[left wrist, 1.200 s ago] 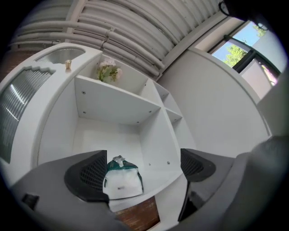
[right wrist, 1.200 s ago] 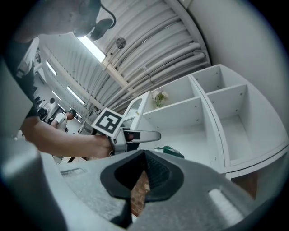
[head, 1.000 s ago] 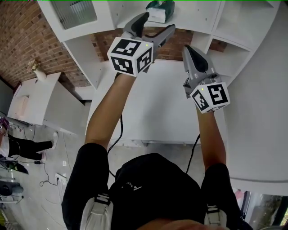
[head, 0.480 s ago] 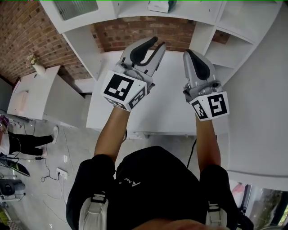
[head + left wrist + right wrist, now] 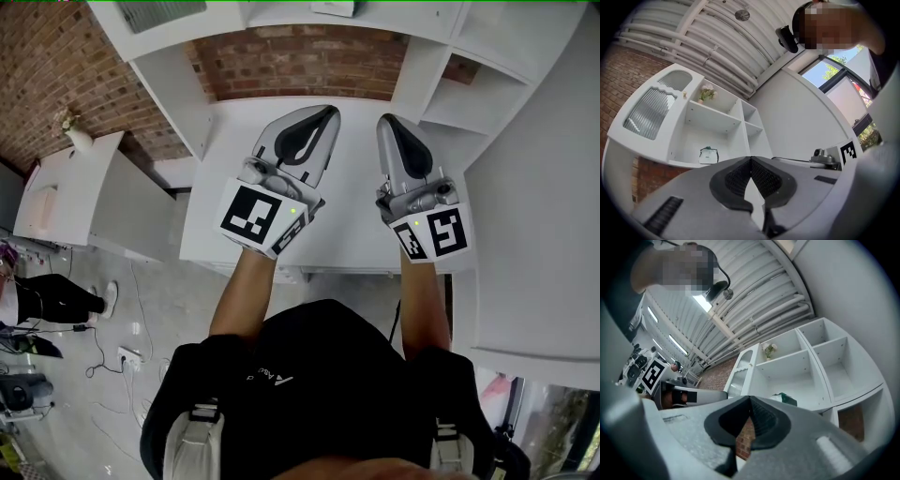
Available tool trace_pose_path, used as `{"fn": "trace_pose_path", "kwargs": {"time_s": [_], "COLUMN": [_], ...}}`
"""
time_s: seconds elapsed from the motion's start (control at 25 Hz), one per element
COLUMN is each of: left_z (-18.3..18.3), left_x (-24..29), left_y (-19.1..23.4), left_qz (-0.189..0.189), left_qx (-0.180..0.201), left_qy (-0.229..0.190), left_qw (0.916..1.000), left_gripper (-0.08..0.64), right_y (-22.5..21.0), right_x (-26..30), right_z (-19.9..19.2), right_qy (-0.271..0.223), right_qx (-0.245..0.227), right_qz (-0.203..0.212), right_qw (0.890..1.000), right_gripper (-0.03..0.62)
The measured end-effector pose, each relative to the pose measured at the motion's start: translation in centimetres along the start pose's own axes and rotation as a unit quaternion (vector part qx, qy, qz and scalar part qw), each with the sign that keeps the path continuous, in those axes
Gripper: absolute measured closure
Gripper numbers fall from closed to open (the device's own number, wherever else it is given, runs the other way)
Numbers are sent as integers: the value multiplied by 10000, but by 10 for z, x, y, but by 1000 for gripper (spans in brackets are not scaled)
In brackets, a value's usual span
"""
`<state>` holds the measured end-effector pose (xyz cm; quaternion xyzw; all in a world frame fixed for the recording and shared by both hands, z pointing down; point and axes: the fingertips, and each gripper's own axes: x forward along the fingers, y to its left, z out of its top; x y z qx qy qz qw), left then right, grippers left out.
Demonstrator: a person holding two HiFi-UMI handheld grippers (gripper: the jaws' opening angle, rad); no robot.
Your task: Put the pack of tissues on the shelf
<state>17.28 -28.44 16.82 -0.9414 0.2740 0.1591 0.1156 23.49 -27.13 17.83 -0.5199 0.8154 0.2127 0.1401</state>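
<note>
Left gripper view: the green-and-white soft pack of tissues (image 5: 708, 155) sits in the white shelf (image 5: 689, 140), up ahead of the clenched, empty grey left gripper (image 5: 751, 160). The right gripper (image 5: 750, 399) is equally shut and empty, and neither is clearly nearer.

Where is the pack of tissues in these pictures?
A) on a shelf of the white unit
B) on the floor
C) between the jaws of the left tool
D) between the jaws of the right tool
A: the pack of tissues sits in an open compartment of the white shelf unit, and the left tool and the right tool are both shut on nothing.
</note>
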Motion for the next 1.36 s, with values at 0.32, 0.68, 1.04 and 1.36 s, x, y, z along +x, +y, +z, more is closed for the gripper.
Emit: {"fn": "trace_pose_path", "kwargs": {"time_s": [0.32,0.68,1.04,1.36], "left_z": [-14,-20,-24,-23], "left_x": [-11,-11,-7,-3], "left_y": [-9,-13,-12,-13], "left_qz": [-56,-113,-145,-172], "left_qx": [-170,-212,-278,-232], "left_qy": [93,122,120,135], "left_qw": [9998,9996,9994,9995], "left_gripper": [561,561,561,561], "right_y": [22,17,11,8], "right_x": [-9,-19,-23,-24], "right_z": [-7,-17,-19,-19], "right_qy": [76,224,232,223], "right_qx": [-83,5,-14,-2], "right_qz": [114,-47,-85,-65], "right_qw": [9999,9997,9997,9997], "right_gripper": [591,592,592,592]}}
